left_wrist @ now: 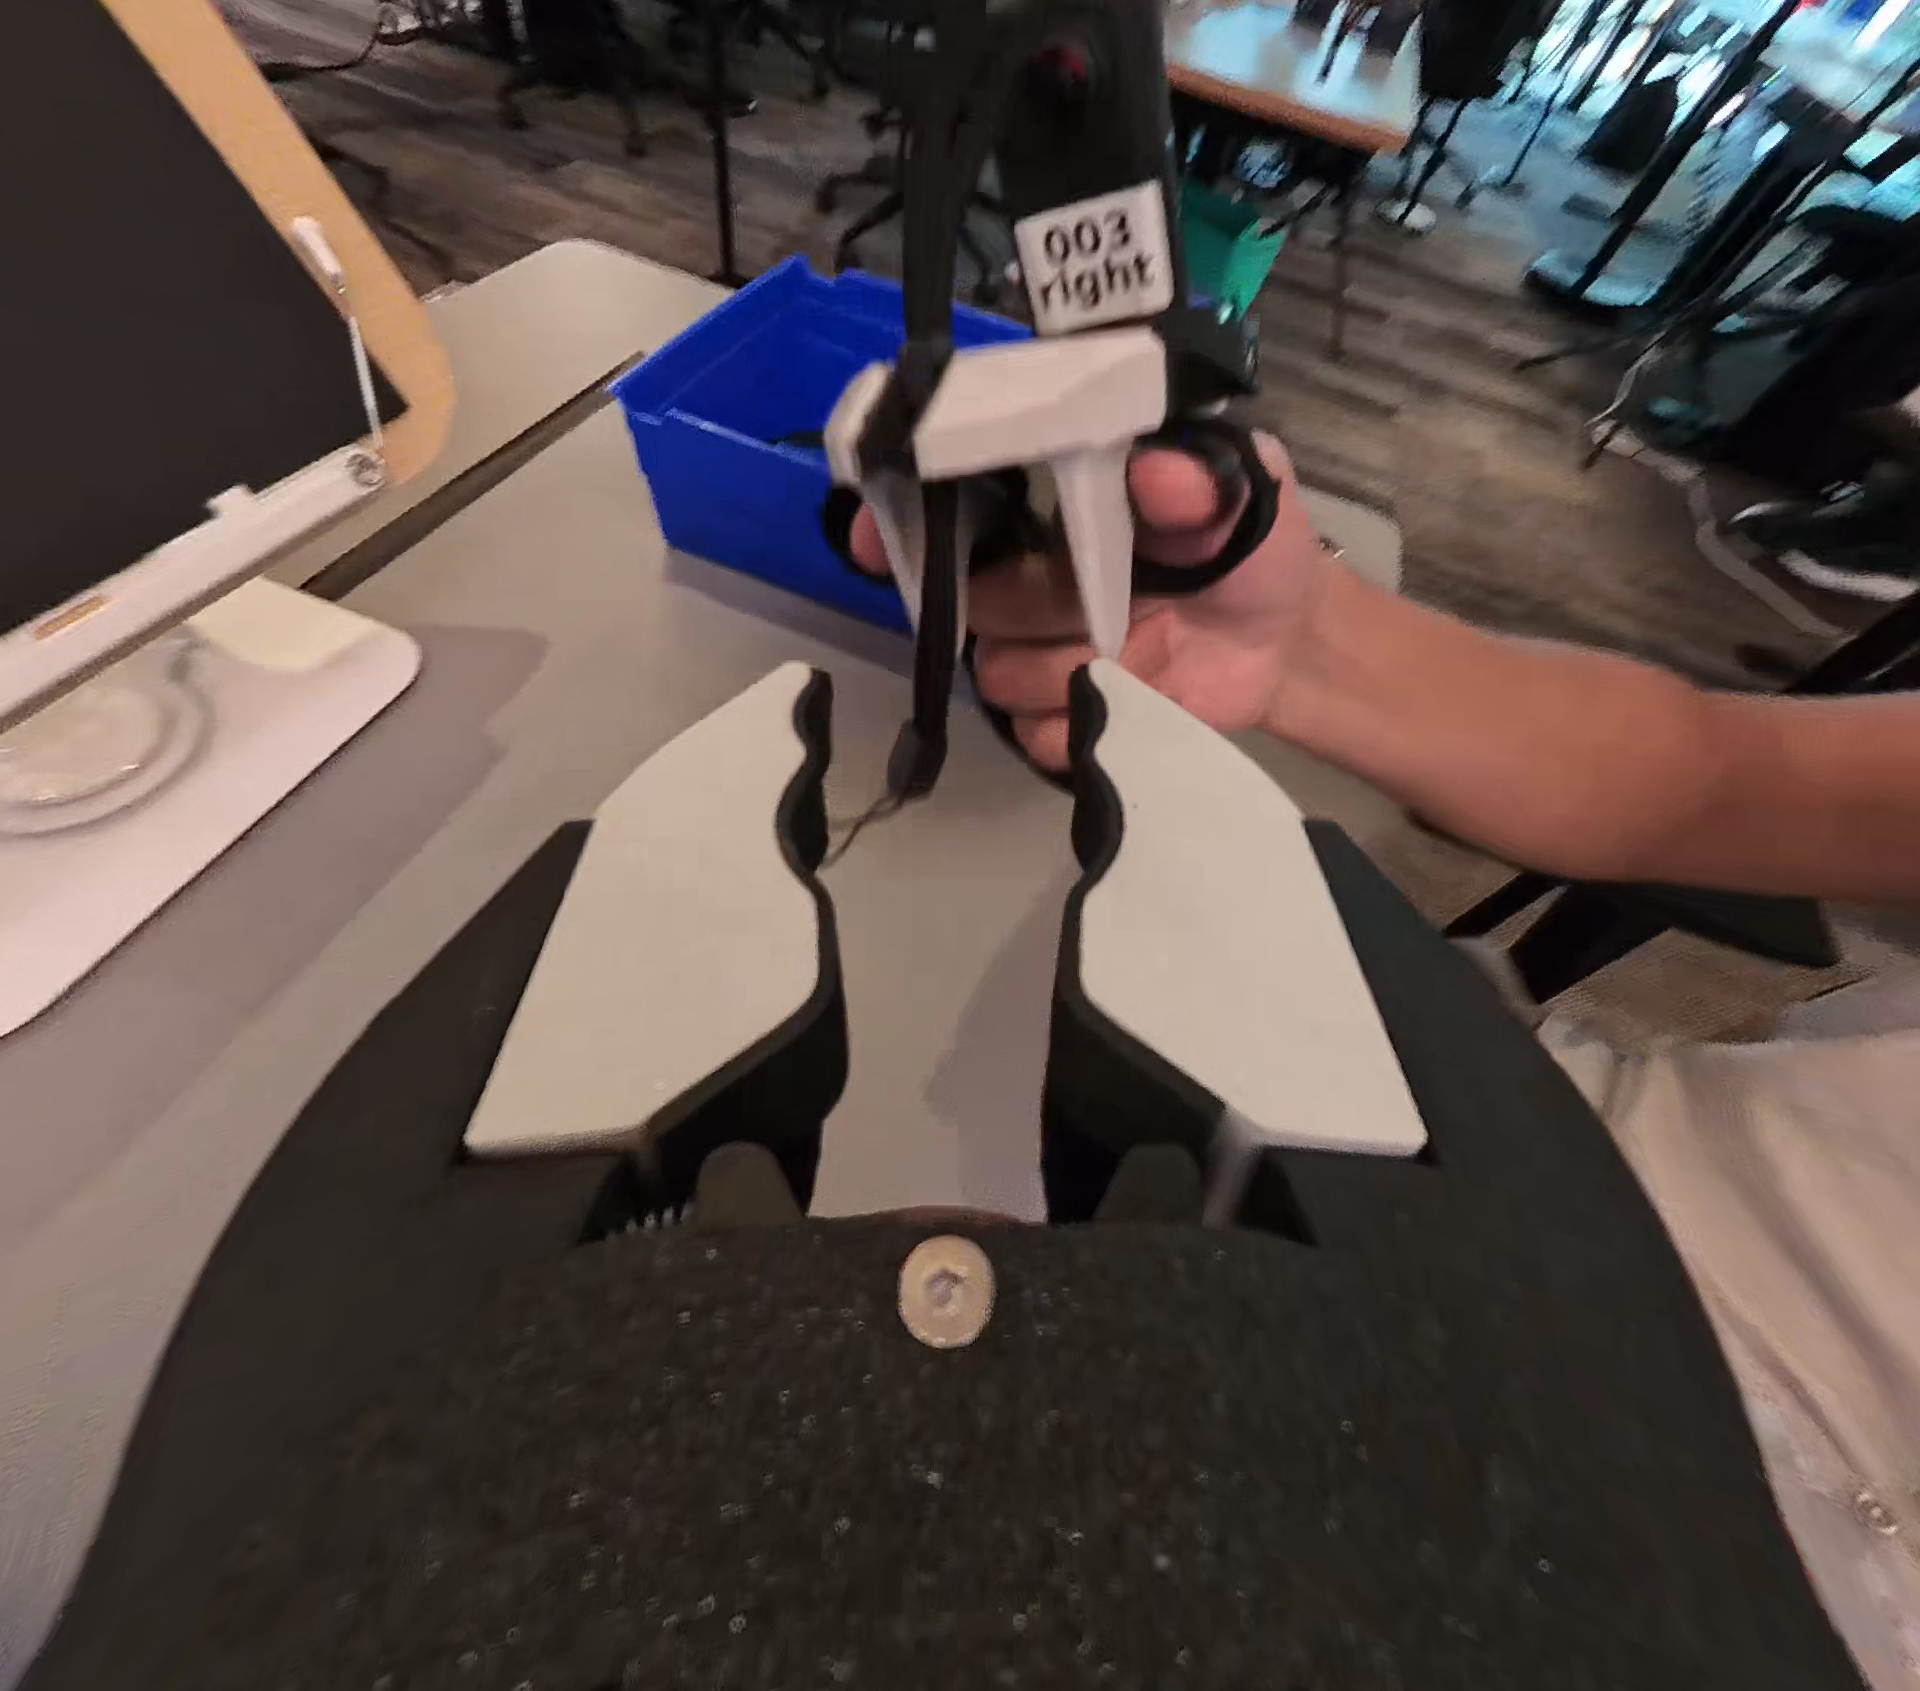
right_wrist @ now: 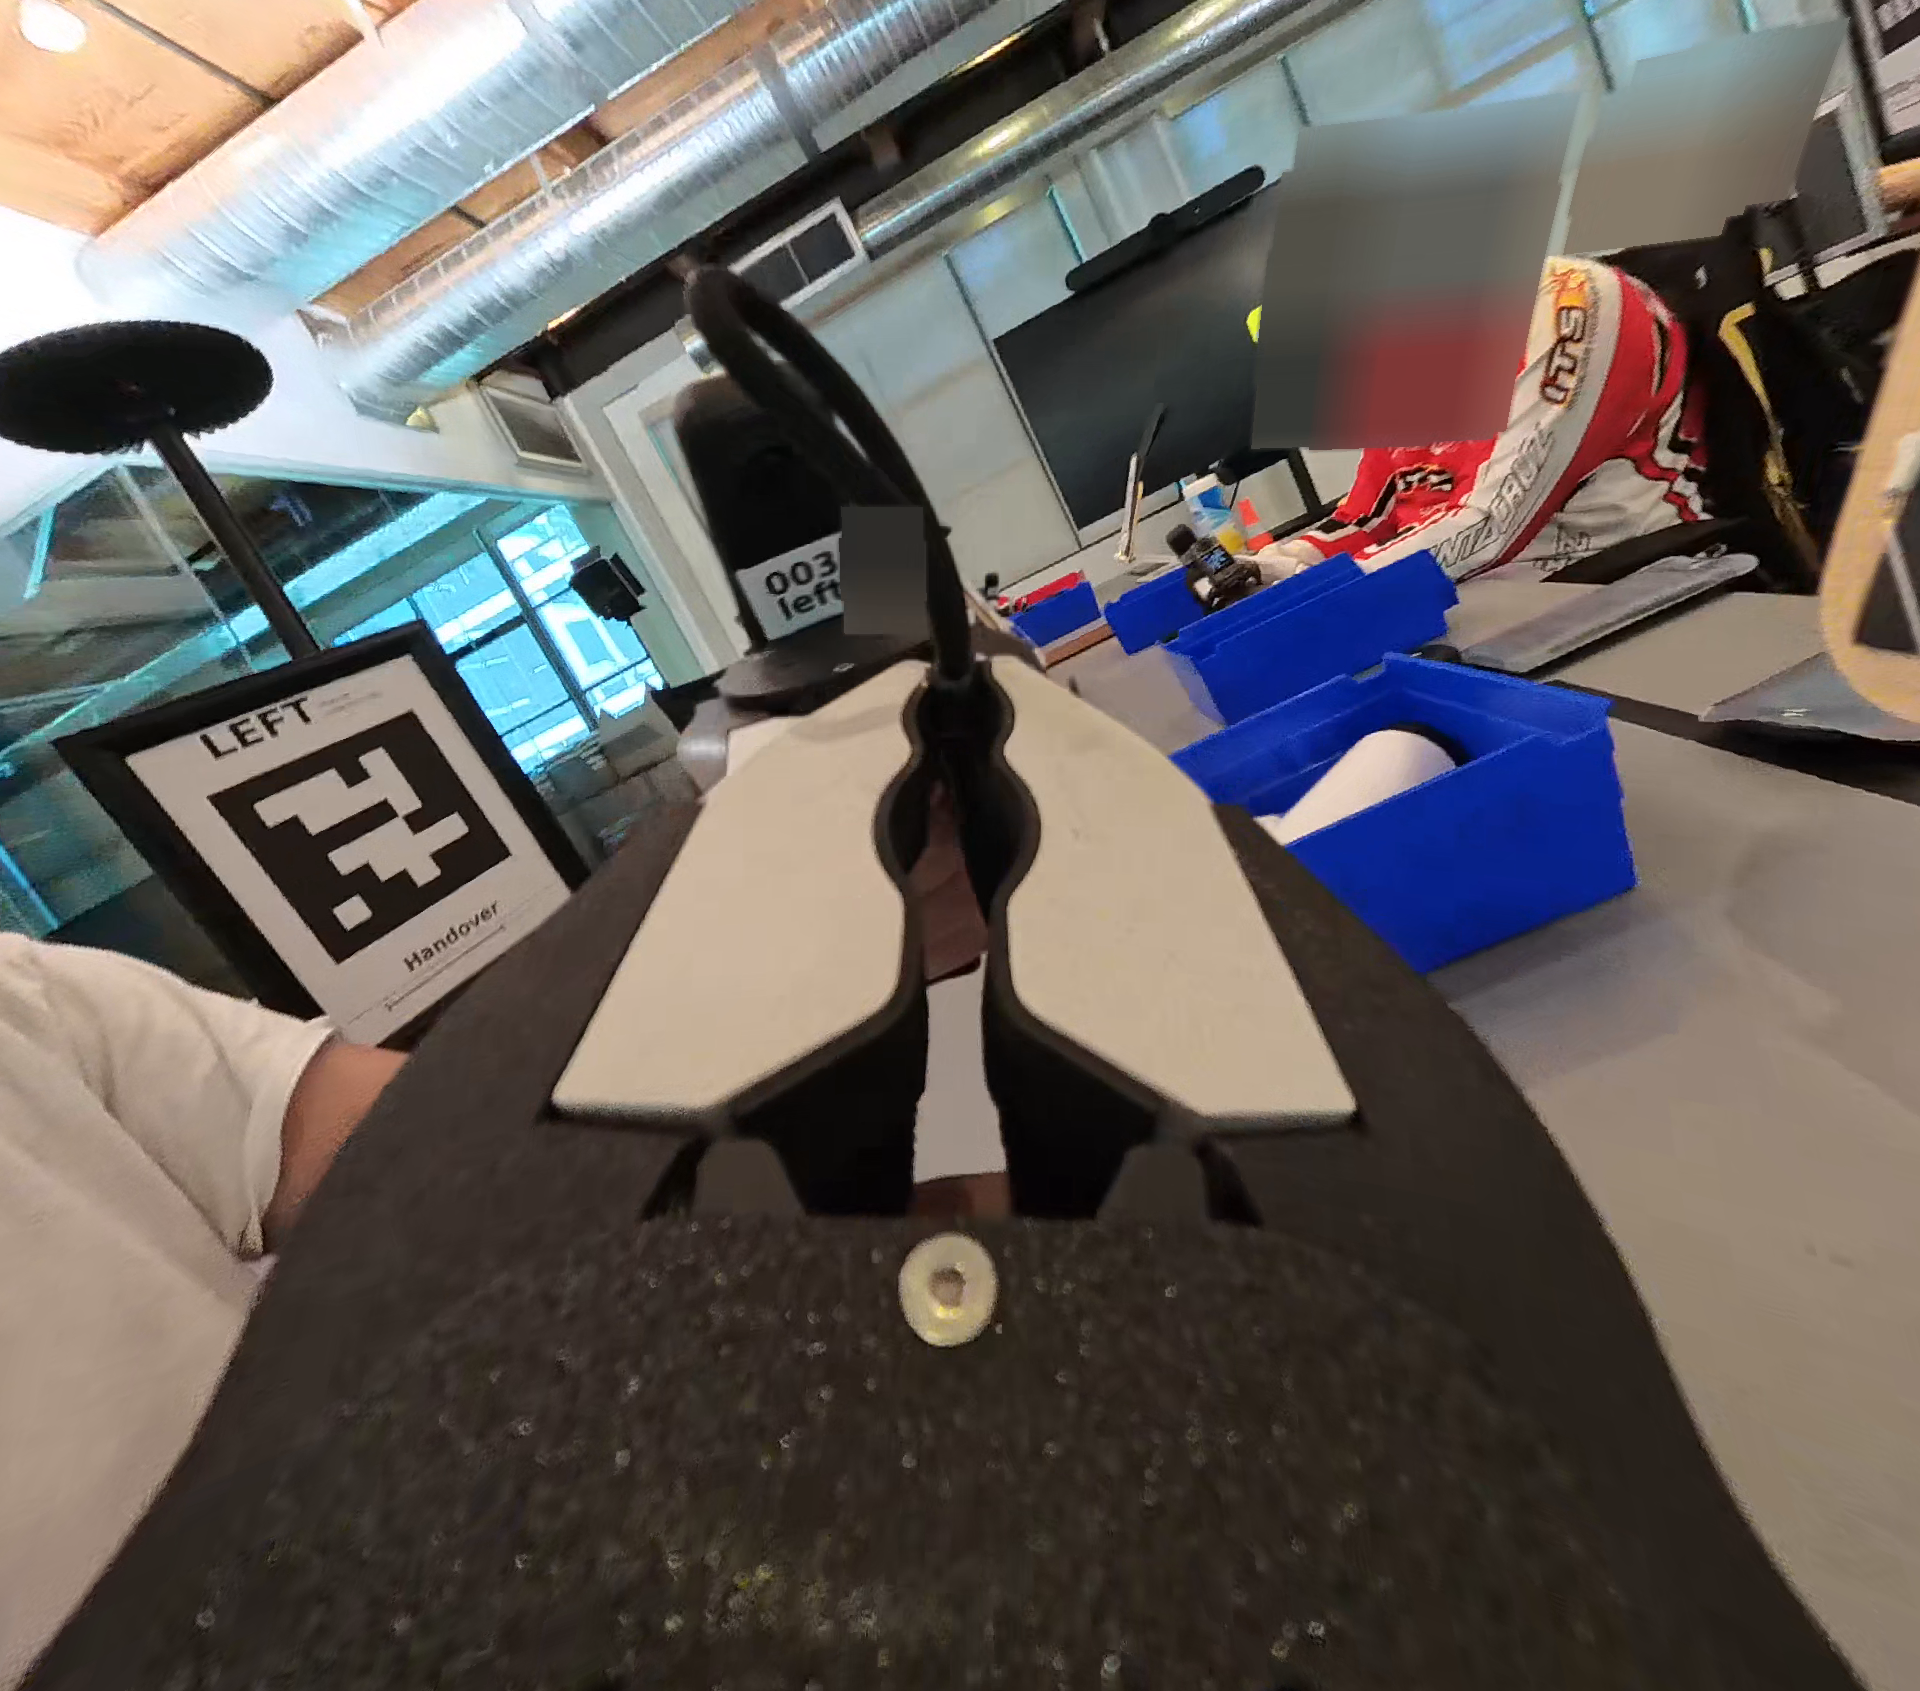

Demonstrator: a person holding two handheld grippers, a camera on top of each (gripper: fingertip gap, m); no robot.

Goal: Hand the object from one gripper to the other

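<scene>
both ends of black cord [right_wrist: 831, 436] pinched in right gripper [right_wrist: 956, 706], dangling between parted left gripper [left_wrist: 951, 691].

A thin black cord [left_wrist: 928, 602], folded double into a long loop; pinched near its middle by the right gripper [right_wrist: 956, 696]; its frayed ends hang just above the grey surface [left_wrist: 582, 602], between the spread fingers of the left gripper [left_wrist: 951, 691]; its looped top arcs up past the closed fingertips.

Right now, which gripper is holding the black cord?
The right gripper, shut on the black cord; the left gripper is open below the cord's hanging end.
</scene>
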